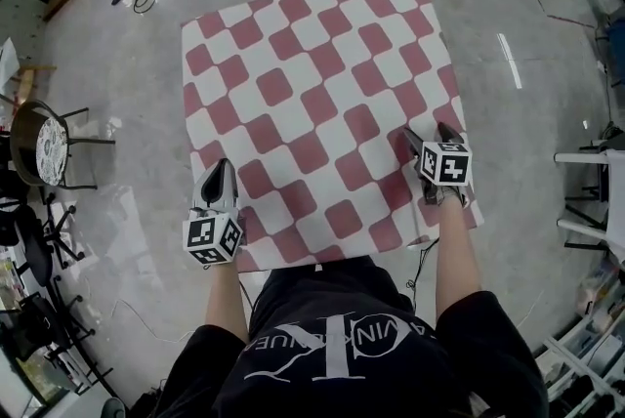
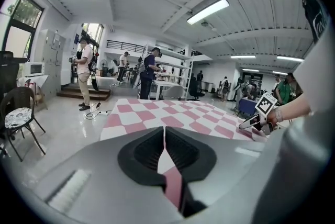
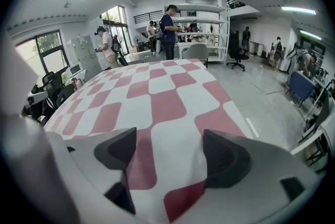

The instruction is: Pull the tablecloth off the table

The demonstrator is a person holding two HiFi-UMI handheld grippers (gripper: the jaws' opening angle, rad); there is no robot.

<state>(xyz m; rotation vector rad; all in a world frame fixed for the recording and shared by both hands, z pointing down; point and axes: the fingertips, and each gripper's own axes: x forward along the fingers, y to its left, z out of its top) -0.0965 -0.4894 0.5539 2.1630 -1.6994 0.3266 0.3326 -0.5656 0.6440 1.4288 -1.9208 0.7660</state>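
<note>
Tablecloth (image 1: pixel 312 104), red and white checks, lies spread flat over the whole desk, which is hidden under it. It reaches away from me across the top, and its near edge hangs just in front of the body.

On the left, the left tool (image 1: pixel 223 166) sits at the near-left edge. In the left gripper view its jaws are pressed together, with a strip of the cloth pinched between them and running down out of the gap. I take that as a firm hold.

On the right, the right tool (image 1: pixel 428 133) sits near the near-right edge, a little further onto the cloth than the left one. Its jaws stand wide apart over flat cloth, and the pads are not pressing on anything, so that side holds nothing yet.

The cloth looks about square, with no clear long side. All of it lies ahead of both tools, so I judge the pull has to come straight back toward the body once the right side has gripped.

The marker cubes (image 1: pixel 213 239) carry only black and white square patterns. The black shirt (image 1: pixel 332 348) has white print with a large K, but I see it upside down and cannot read it whole.
</note>
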